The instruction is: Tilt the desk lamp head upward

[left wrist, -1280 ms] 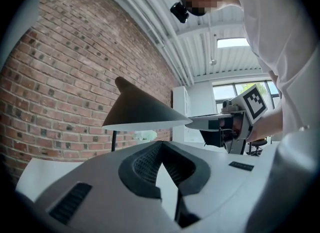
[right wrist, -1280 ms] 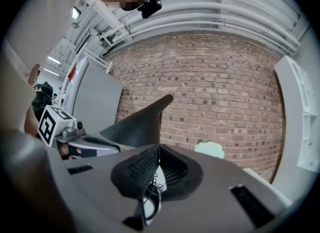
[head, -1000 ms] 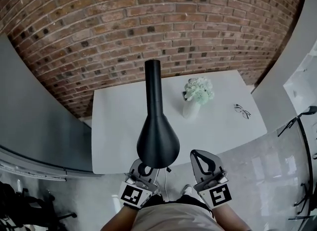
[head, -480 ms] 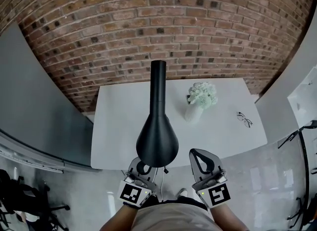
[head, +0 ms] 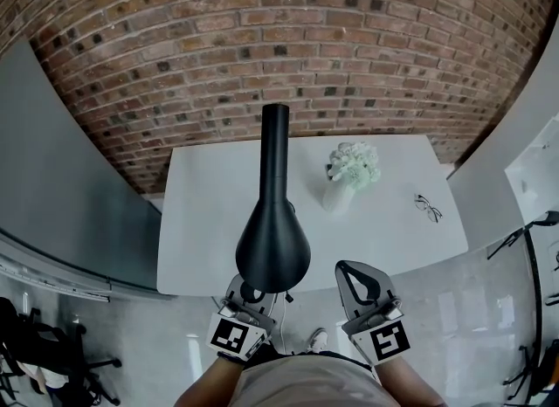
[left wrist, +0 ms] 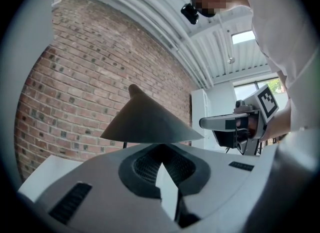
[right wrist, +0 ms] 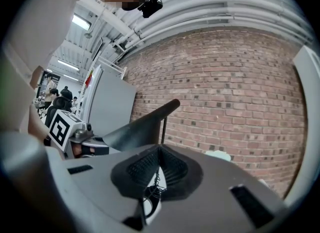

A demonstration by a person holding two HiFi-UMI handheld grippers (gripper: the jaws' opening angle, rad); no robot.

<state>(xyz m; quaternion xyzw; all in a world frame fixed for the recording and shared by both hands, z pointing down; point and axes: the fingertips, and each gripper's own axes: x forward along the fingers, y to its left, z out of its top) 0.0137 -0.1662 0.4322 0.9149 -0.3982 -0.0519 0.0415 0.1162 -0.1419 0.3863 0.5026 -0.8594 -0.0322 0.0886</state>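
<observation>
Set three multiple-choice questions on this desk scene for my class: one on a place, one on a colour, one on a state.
1. Where do the eyeglasses lie on the table?
A. Against the left edge
B. Near the right edge, right of the vase
C. In the middle of the near edge

2. What colour is the lamp head?
A. White
B. Black
C. Red

3. How do the fingers of the right gripper stand?
A. Wide apart
B. Closed on the vase
C. Together, holding nothing

Answers:
1 B: the head view shows them beyond the vase, toward the right edge.
2 B: it is black in every view.
3 C: the right gripper view shows the fingers meeting with nothing between them.
</observation>
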